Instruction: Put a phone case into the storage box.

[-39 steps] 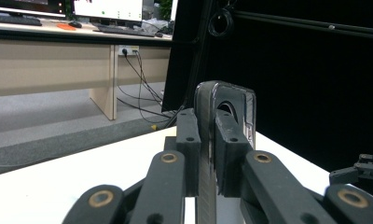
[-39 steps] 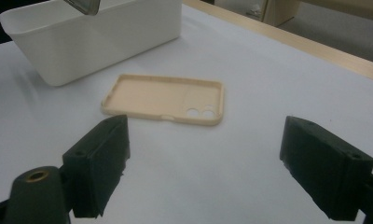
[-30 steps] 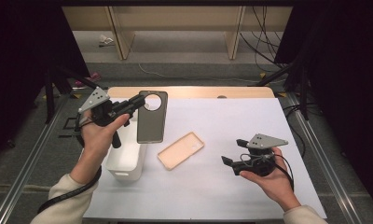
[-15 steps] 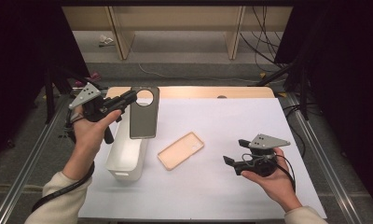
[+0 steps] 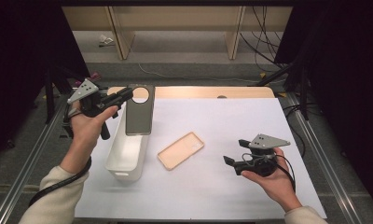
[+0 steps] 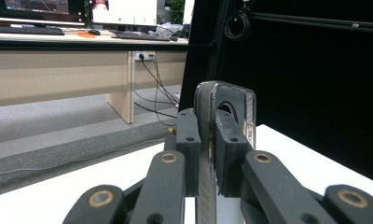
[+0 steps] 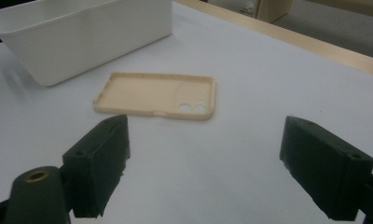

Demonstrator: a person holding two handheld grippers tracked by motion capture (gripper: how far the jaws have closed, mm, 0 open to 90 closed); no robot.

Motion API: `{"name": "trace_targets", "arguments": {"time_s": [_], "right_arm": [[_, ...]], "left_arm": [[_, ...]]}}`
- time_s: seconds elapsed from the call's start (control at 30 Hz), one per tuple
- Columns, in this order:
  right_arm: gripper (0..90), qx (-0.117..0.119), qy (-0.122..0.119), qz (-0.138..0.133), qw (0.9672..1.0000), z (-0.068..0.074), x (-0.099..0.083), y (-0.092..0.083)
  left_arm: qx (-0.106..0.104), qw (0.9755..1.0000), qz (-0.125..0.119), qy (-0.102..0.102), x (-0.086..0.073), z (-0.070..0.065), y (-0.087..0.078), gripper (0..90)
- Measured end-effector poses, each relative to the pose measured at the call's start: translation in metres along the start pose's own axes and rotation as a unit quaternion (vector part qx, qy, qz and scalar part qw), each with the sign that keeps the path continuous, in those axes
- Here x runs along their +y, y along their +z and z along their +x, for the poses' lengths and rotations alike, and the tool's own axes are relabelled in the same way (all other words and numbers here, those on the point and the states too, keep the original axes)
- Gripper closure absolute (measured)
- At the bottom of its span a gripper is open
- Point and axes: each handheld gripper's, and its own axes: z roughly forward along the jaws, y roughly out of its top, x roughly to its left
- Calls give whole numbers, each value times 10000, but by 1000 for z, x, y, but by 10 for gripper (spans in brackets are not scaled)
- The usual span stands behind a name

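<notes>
White table (image 5: 222, 186); left tongs (image 5: 124, 96) clamp a seemingly dark, round-holed phone case (image 5: 139, 116); right tongs (image 5: 233, 151) apart.

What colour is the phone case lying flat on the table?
Pale tan phone case; clearest in the right gripper view.

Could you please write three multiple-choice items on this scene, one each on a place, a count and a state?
1. Where is the dark phone case? A held above the white bin B flat on the table C on the floor
2. How many phone cases are there? A one B two C three
3. How are the right tongs? A open B shut on the beige phone case C shut on the bin

A: the left tongs grip it over the bin.
B: one dark, one beige.
A: the jaws stand wide apart with nothing between.
</notes>
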Motion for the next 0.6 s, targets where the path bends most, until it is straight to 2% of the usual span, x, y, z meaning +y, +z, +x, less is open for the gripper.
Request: {"name": "trace_targets", "arguments": {"time_s": [0.4, 0.6], "right_arm": [[166, 7, 23, 3, 10000, 0, 0, 0], [166, -2, 23, 12, 10000, -1, 0, 1]], "left_arm": [[85, 9999, 96, 39, 2, 13, 8, 815], [127, 9998, 119, -29, 0, 20, 14, 815]]}}
